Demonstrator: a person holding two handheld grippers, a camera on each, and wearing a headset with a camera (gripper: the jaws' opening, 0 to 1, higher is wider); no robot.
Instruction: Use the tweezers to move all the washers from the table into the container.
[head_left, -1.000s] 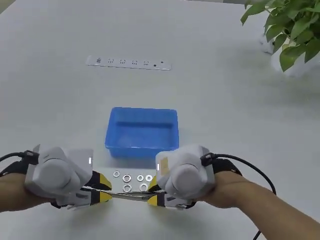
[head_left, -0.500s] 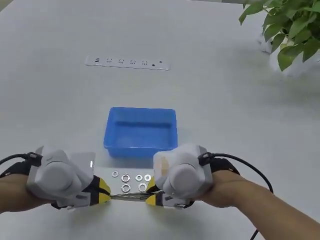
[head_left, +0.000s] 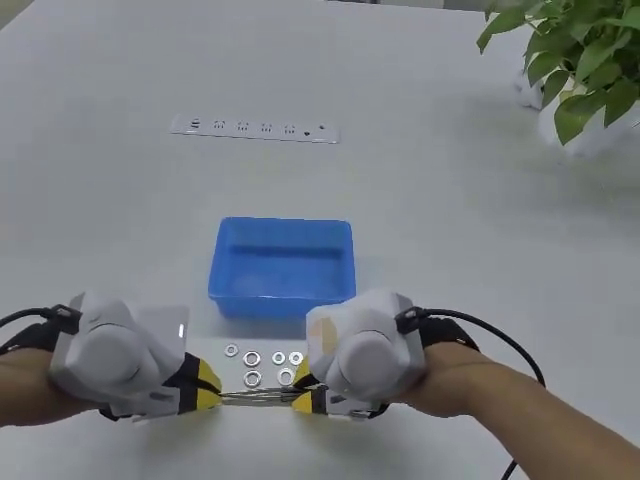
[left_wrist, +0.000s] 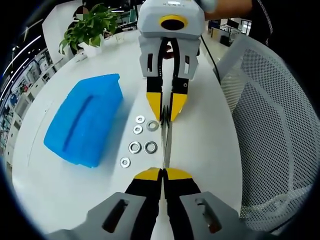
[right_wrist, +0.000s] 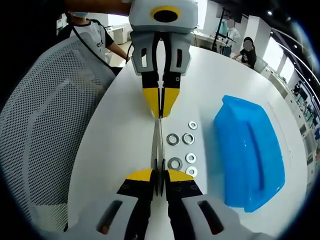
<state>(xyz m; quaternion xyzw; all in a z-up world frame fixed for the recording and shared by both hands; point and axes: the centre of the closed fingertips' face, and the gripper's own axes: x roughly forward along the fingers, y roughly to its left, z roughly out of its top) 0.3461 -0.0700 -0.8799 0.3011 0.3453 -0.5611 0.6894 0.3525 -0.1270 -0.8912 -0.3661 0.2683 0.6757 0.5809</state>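
Your left tongs (left_wrist: 162, 175) and right tongs (right_wrist: 159, 176) are each clamped on one end of the tweezers (head_left: 258, 394), which span the gap between them. Six washers (head_left: 251, 357) lie loose on the desk (head_left: 450, 200) just beyond, near the blue container (head_left: 283, 225). Its floor looks bare, so I judge that none has been moved and all six are left to do.

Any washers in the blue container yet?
No, all six washers lie on the table beside the blue container.
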